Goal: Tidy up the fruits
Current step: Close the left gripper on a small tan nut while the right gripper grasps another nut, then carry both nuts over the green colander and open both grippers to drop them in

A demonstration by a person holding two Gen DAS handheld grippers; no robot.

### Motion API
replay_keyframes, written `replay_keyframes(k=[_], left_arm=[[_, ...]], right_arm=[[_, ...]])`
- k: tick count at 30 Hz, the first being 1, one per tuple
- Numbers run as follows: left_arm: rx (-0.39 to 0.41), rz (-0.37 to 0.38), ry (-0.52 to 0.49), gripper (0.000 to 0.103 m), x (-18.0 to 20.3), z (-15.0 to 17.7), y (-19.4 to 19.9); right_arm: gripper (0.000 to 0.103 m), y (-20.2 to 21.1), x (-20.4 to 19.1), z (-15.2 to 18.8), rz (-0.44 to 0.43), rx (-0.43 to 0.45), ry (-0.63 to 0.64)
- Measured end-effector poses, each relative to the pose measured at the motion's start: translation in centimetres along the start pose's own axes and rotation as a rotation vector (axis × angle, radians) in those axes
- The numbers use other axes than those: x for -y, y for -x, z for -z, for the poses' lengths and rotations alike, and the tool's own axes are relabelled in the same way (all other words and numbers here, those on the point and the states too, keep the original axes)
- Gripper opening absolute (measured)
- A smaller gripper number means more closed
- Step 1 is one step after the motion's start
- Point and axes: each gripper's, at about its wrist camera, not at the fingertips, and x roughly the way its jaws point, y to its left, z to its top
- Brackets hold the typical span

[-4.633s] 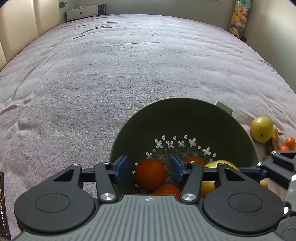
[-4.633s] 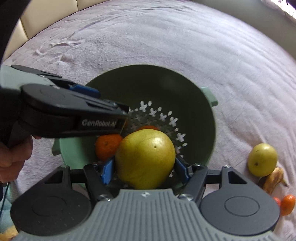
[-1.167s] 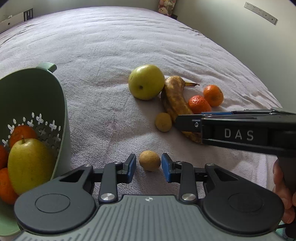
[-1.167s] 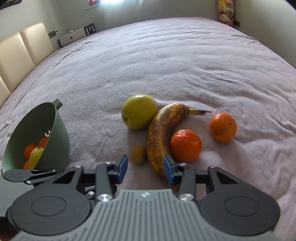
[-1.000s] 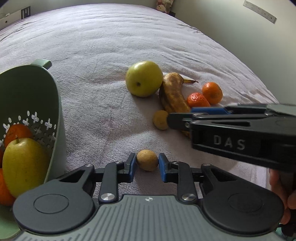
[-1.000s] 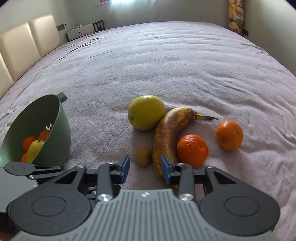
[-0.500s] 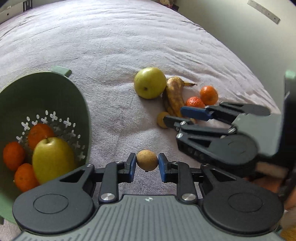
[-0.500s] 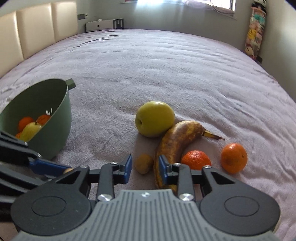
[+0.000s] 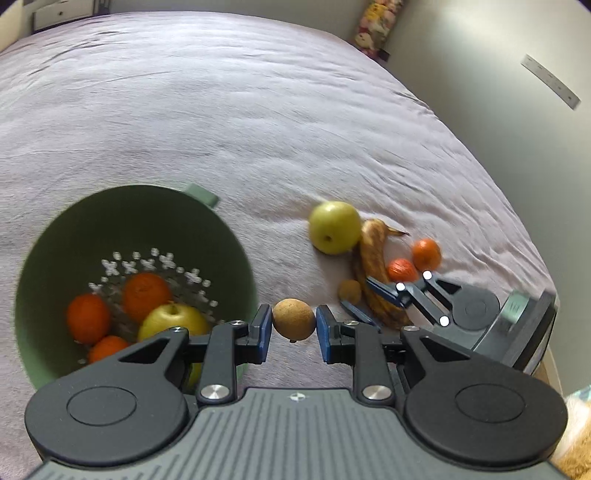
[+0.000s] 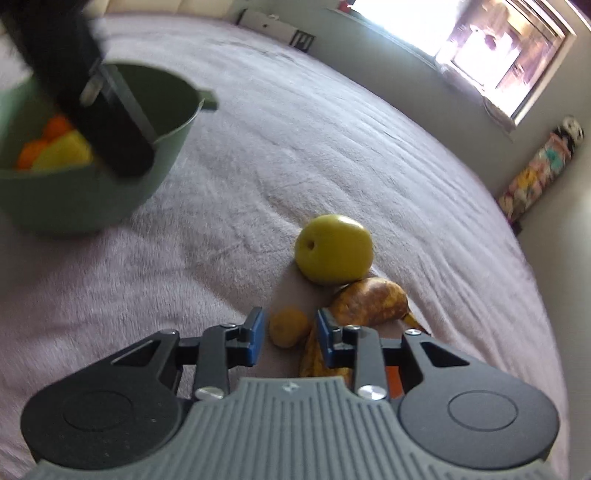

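My left gripper [image 9: 293, 328] is shut on a small brown round fruit [image 9: 293, 319], held up in the air just right of the green colander [image 9: 229, 258]. The colander holds several oranges and a yellow-green apple [image 9: 171, 321]. My right gripper [image 10: 290, 332] is low over the bedspread, its jaws closing around a second small brown fruit [image 10: 288, 326]; thin gaps still show on both sides. Beside it lie a browned banana [image 10: 369, 297] and a green apple [image 10: 334, 249]. The left wrist view shows the right gripper [image 9: 354, 292] at that fruit, with two oranges [image 9: 426, 254] behind.
A wide mauve bedspread [image 9: 258, 110] covers everything. The left gripper's dark body [image 10: 92, 110] hangs blurred over the colander [image 10: 92, 192] in the right wrist view. A wall [image 9: 517, 92] and soft toys [image 9: 373, 26] border the far right; a window [image 10: 498, 44] glares.
The left gripper closed on the small brown fruit and lifted it toward the colander. The right gripper came down, rolled, and narrowed its jaws around the other small fruit by the banana.
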Motion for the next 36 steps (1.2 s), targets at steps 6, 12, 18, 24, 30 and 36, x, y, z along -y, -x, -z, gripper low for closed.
replay_keyframes(k=[6, 12, 18, 24, 30, 36], left_arm=[[0.016, -0.010, 0.037, 0.028, -1.1, -0.2, 0.5], [0.030, -0.028, 0.069, 0.028, -2.2, -0.2, 1.1], [0.046, -0.044, 0.089, 0.029, -2.9, -0.2, 2.0], [0.067, -0.070, 0.091, 0.028, -3.2, -0.1, 2.9], [0.096, -0.092, 0.099, 0.029, -3.9, -0.2, 4.3], [0.113, -0.100, 0.127, 0.028, -5.1, -0.1, 5.9]], right_arm=[[0.023, -0.6, -1.6, 0.1, 0.063, -0.003, 0.118], [0.025, -1.1, -3.8, 0.4, 0.141, -0.020, 0.281], [0.023, -1.7, -5.4, 0.6, 0.202, -0.044, 0.398], [0.022, -1.3, -4.2, -0.6, 0.176, -0.061, 0.327], [0.022, 0.4, -2.8, -2.5, 0.106, -0.027, 0.190], [0.022, 3.4, 0.0, -5.6, -0.041, 0.055, -0.037]])
